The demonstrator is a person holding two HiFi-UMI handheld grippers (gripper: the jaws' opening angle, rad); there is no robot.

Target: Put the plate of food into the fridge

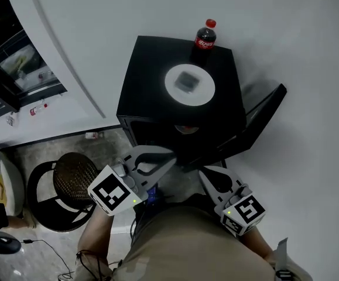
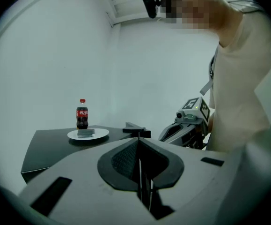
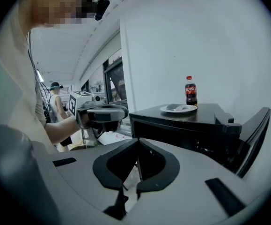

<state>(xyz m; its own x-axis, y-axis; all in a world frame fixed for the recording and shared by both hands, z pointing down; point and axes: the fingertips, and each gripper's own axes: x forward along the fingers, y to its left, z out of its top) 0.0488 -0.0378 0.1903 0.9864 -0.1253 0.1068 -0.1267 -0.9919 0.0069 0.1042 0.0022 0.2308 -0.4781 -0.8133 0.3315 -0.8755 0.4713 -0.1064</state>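
A white plate [image 1: 189, 84] with a grey piece of food lies on top of a small black fridge [image 1: 151, 81]. The fridge door [image 1: 257, 119] hangs open to the right. My left gripper [image 1: 170, 155] and right gripper [image 1: 204, 172] are both shut and empty, held low in front of the fridge with their tips near each other. In the left gripper view, the plate [image 2: 88, 134] lies ahead to the left and the right gripper [image 2: 187, 123] is to the right. In the right gripper view, the plate [image 3: 178, 108] sits on the fridge [image 3: 172, 125], with the door [image 3: 250, 135] at the right.
A cola bottle [image 1: 205, 40] stands on the fridge just behind the plate. A round black stool [image 1: 68, 186] is on the floor at the left, near a mouse [image 1: 2, 243]. White wall runs behind and right of the fridge. Another person [image 3: 55, 100] stands far off.
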